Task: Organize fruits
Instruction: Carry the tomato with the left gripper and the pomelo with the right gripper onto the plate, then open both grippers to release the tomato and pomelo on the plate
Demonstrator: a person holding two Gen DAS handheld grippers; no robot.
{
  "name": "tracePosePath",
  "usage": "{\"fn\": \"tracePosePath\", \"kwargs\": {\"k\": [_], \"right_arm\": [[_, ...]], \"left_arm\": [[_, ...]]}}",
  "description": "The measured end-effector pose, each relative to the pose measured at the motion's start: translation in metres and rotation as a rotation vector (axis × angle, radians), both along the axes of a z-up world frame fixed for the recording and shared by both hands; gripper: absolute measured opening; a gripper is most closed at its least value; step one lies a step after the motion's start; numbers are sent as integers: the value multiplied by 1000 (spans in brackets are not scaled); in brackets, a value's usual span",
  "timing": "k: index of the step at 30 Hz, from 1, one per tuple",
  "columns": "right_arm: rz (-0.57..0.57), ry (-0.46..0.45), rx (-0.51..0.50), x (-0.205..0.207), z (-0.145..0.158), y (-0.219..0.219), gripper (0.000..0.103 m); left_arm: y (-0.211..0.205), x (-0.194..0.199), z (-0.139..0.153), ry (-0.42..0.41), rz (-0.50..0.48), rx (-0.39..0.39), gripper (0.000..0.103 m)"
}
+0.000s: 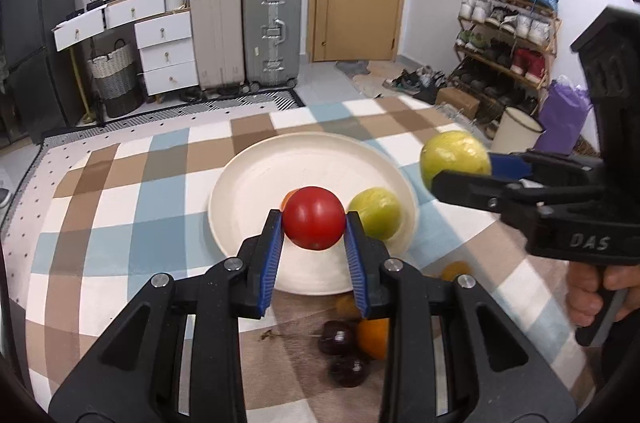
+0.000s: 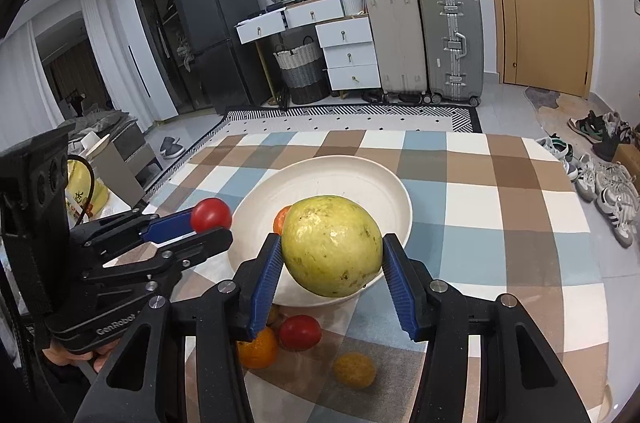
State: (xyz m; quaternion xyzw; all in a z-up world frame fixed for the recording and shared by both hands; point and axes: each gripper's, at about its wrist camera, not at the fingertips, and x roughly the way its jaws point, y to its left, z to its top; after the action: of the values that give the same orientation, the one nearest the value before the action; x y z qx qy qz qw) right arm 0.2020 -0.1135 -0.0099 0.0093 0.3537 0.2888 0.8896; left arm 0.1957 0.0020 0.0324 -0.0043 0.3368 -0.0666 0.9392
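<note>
- The left hand-held gripper [image 1: 314, 229] clamps a red tomato [image 1: 314, 218] above the near rim of the cream plate [image 1: 256, 183].
- The right hand-held gripper [image 2: 332, 255] grips a large yellow-green guava [image 2: 332, 245] over the same plate.
- Already on the plate: a second guava [image 1: 376, 213] and an orange fruit [image 2: 282, 219], mostly hidden.
- On the checked tabletop [image 1: 120, 207] just before the plate lie an orange [image 2: 258, 347], another tomato [image 2: 300, 331] and two dark plums [image 1: 338, 337].
- Writing on the gripper bodies: "DAS" and "GenRobot".
</note>
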Motion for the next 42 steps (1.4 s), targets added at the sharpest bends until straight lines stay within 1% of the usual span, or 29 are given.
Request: {"fn": "tracePosePath", "kwargs": {"k": [8,16,26,32,37,40,41,42], "right_arm": [[41,42,-16,0,-22,18,51],[72,88,-55,6,-44,31,51],[23,89,-99,24,-53,44,51],[11,84,-114,25,-55,44,51],[-3,81,-85,25,-51,40,52],[10,39,-67,18,-40,36,53],[8,22,-74,15,-37,35,55],[4,12,-78,13,-34,33,58]], "left_arm": [[17,17,-29,44,18,-19,28],[20,25,-41,53,18,-18,28],[22,34,-53,72,19,-31,28],[22,33,-55,77,20,-33,28],[23,34,-57,79,16,-30,28],[22,33,-57,77,13,-28,28],[23,32,-56,70,15,-27,28],[23,31,-54,63,15,-30,28]]}}
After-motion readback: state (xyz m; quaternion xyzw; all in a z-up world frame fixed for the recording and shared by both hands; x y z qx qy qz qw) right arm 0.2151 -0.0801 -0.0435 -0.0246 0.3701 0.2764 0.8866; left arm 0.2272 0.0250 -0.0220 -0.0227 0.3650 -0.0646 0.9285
